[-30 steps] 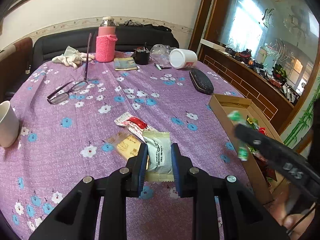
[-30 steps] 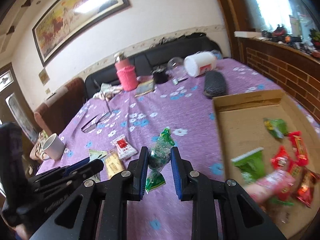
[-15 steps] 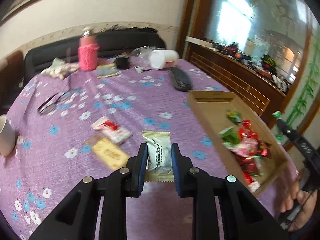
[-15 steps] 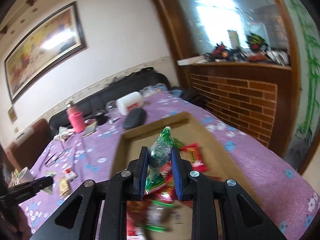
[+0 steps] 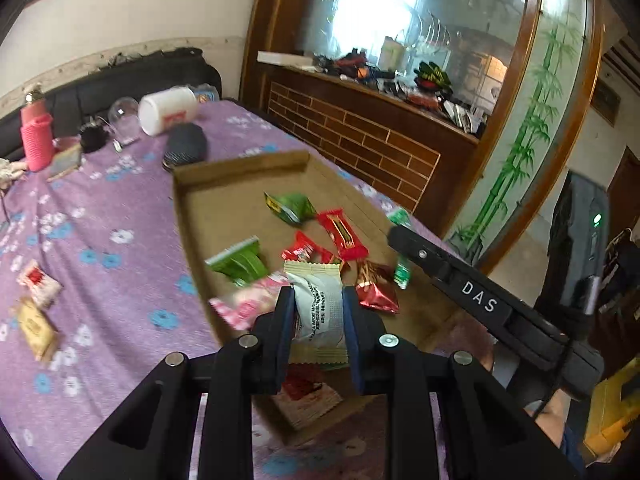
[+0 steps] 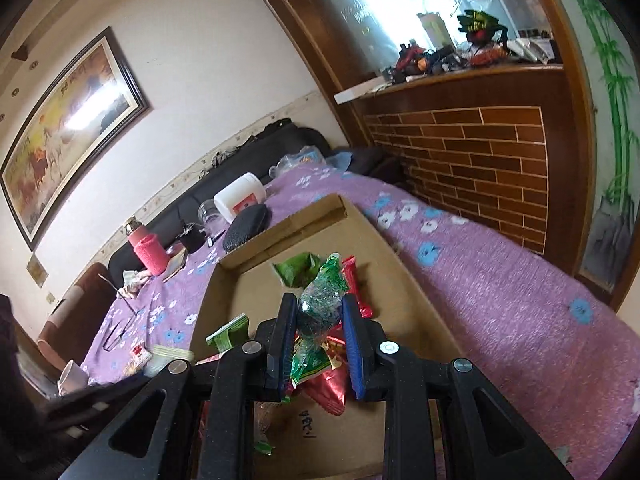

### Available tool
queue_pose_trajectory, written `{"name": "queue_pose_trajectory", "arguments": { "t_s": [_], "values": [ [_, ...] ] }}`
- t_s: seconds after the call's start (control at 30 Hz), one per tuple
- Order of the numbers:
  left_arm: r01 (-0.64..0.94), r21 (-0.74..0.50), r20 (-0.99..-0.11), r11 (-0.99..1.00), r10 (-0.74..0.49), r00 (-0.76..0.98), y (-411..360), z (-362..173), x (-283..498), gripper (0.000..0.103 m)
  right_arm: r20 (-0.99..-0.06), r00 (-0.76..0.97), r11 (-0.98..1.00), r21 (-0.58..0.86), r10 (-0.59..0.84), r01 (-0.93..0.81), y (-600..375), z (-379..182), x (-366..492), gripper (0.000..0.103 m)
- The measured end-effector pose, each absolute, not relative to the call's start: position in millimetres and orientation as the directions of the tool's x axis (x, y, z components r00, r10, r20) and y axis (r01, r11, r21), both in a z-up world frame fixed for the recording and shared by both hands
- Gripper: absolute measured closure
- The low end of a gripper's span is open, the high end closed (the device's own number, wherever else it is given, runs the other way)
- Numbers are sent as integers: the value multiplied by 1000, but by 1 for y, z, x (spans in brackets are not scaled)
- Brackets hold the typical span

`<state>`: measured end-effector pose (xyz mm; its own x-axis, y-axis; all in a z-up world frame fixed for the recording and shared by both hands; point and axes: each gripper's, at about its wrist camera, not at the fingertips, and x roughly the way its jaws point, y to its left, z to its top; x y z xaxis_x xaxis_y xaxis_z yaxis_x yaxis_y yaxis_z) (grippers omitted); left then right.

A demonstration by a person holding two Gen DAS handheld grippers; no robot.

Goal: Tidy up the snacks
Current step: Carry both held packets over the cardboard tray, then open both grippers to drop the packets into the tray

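Note:
My left gripper (image 5: 318, 308) is shut on a white snack packet (image 5: 318, 304) and hangs over the near end of the shallow cardboard tray (image 5: 240, 168). Inside the tray lie several green, red and pink snacks. My right gripper (image 6: 318, 316) is shut on a crinkly green candy wrapper (image 6: 322, 300), also above the tray (image 6: 304, 216). In the left wrist view the right gripper (image 5: 400, 256) reaches in from the right over the tray's far side, the green candy (image 5: 401, 274) hanging from it. Two packets, a red-and-white one (image 5: 38, 282) and a yellow one (image 5: 38, 330), lie on the purple cloth left of the tray.
A dark glasses case (image 5: 186, 150), a white jar on its side (image 5: 168, 110), a pink bottle (image 5: 36, 140) and a dark cup stand beyond the tray. A white mug (image 6: 72, 376) sits at the table's left end. A brick-fronted wooden counter (image 6: 480, 160) borders the right side.
Both grippers have swung from the purple cloth over to the cardboard tray, each carrying its snack. The two packets on the cloth stayed behind at the left.

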<state>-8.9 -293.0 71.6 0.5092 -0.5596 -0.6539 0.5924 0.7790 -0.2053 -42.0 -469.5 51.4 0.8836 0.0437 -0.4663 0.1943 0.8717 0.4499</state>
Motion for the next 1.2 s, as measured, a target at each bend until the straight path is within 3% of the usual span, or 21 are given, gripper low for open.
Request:
{"name": "queue_pose_trajectory", "arguments": {
  "t_s": [0.27, 0.7, 0.83, 1.2],
  "values": [
    [600, -222, -689, 769, -559, 461, -298, 43, -1, 80, -510, 858, 880, 435, 65, 192, -462, 44, -33, 78],
    [614, -197, -674, 764, -561, 481, -297, 42, -7, 80, -535, 844, 889, 401, 30, 222, -460, 44, -31, 78],
    [615, -209, -668, 760, -570, 478, -296, 45, -8, 66, -527, 850, 886, 403, 19, 231, -462, 44, -34, 78],
    [567, -215, -657, 795, -548, 518, -276, 74, -8, 66, -516, 856, 889, 395, 7, 231, -461, 47, -36, 78]
  ]
}}
